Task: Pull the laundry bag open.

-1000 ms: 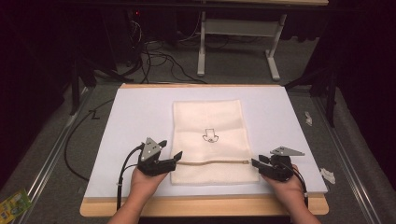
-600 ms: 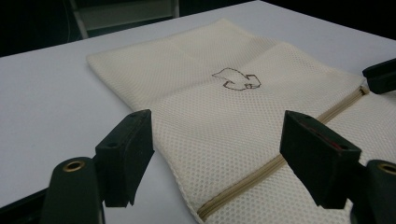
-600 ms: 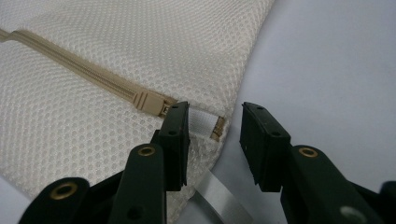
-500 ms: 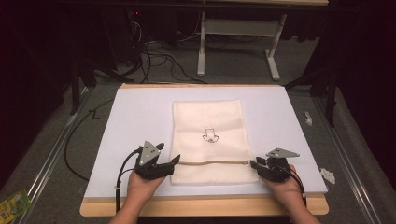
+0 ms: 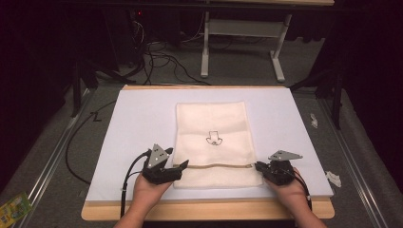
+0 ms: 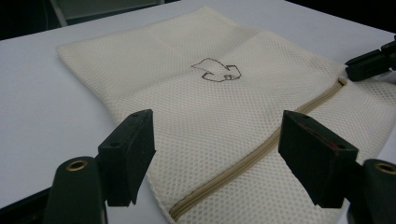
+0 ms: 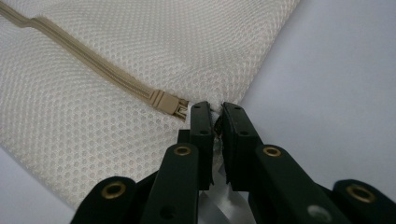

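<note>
A small green and yellow packet lies on the grey floor at the near left, off the table, and a black cable runs along the floor beside the table's left edge. On the white rectangular tabletop with its bare wooden near edge, the left gripper sits at the near left, held in the person's left hand; its jaws stand wide apart, straddling the left end of the beige zipper without touching it, and nothing is between them. The cream mesh zippered bag lies flat in the middle of the table, long side running near to far, with a small dark outline drawing at its centre (a chunky arrow-like shape) and the zipper crossing it left to right close to the near end. At the bag's right edge, the right gripper, held in the right hand, has its jaws pressed nearly together on the mesh edge, just beside the zipper's tan end stop. Two small white scraps lie on the floor off the table's right side.
</note>
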`<action>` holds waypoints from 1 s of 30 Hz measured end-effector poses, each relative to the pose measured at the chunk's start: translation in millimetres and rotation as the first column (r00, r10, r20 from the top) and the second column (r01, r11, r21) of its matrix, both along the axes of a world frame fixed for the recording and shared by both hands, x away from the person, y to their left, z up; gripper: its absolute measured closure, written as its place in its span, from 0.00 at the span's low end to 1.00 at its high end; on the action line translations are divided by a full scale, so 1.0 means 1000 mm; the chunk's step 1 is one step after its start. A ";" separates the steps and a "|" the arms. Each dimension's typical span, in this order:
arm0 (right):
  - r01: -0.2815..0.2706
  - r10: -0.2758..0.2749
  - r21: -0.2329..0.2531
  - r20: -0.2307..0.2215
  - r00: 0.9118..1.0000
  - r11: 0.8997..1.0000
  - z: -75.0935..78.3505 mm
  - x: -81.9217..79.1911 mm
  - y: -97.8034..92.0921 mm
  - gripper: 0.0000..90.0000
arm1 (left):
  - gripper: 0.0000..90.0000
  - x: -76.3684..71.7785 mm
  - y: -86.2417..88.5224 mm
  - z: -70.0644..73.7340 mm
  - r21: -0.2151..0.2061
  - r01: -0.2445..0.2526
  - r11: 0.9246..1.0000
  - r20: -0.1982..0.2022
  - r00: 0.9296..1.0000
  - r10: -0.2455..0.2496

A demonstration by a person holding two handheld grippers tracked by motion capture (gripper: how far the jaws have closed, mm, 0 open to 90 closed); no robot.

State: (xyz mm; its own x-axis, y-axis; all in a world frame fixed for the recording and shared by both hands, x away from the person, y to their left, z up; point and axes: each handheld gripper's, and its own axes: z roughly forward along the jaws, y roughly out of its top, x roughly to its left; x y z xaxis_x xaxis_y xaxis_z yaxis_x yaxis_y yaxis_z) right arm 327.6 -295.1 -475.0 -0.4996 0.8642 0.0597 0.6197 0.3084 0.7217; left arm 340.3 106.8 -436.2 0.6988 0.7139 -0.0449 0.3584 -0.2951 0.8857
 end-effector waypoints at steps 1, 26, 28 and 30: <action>-0.003 0.003 -0.003 0.005 1.000 1.000 0.001 -0.001 0.000 0.94 | 0.31 0.000 -0.001 0.000 -0.001 0.004 1.000 -0.002 1.000 -0.004; -0.079 0.076 0.025 0.106 0.992 0.997 0.019 -0.014 0.004 0.95 | 0.35 -0.008 -0.052 0.000 -0.006 0.120 0.993 0.017 0.993 -0.120; -0.082 0.078 0.030 0.111 0.991 0.996 0.020 -0.015 0.004 0.95 | 0.37 -0.004 -0.067 -0.002 -0.006 0.132 0.991 0.001 0.991 -0.132; -0.100 0.096 0.027 0.106 0.990 0.995 0.020 -0.016 0.004 0.95 | 0.38 -0.002 -0.082 -0.003 -0.017 0.154 0.988 -0.013 0.988 -0.154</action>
State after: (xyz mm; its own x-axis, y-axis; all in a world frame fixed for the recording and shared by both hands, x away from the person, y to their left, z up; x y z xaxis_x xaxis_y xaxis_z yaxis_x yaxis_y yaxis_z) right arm 311.8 -291.2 -455.0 -0.5867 0.8093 0.0295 0.5086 0.3399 0.7911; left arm 338.7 25.1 -439.5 0.7997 0.5968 -0.0655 0.3218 -0.3340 0.8859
